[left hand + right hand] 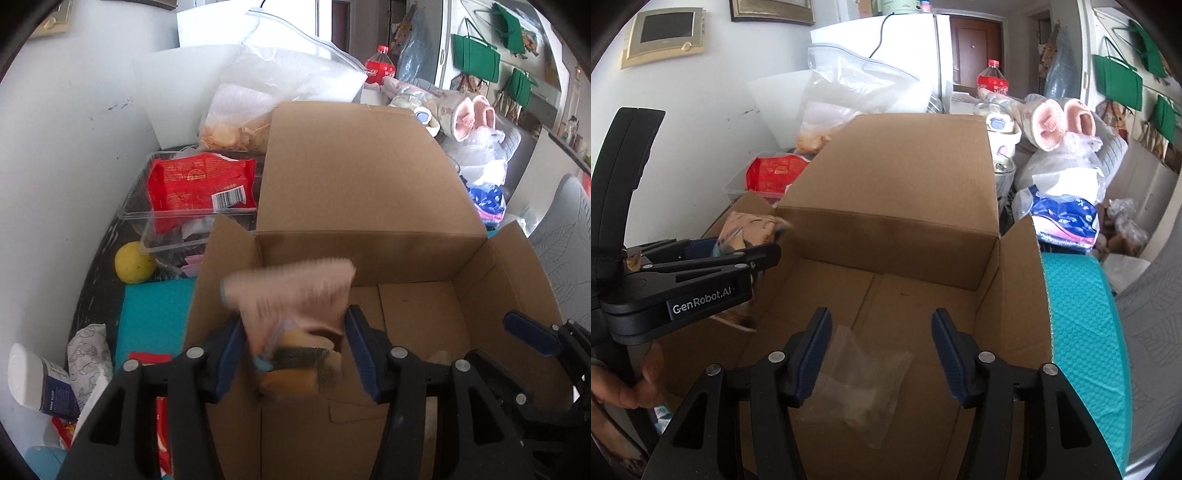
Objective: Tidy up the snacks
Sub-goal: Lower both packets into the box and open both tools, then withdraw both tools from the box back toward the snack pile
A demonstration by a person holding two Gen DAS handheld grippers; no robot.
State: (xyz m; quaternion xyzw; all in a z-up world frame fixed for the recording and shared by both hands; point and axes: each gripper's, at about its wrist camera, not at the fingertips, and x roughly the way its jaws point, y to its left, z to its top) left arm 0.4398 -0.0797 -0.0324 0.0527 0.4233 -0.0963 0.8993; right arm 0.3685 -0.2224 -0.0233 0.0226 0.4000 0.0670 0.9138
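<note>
An open cardboard box (369,192) fills both views; it also shows in the right wrist view (897,225). A pink snack packet (291,295) with a cake inside sits between the fingers of my left gripper (295,350), blurred, over the box's left side. The jaws stand wide around it, and I cannot tell if they grip it. The left gripper (764,247) and the packet (750,225) also show in the right wrist view. My right gripper (881,347) is open and empty above the box floor, over a clear plastic bag (860,384) lying inside.
A clear tray (140,214) with a red snack bag (199,184) and a yellow fruit (135,262) sit left of the box. A large bag of chips (240,125), a cola bottle (380,68) and clutter stand behind. A teal mat (1086,350) lies right.
</note>
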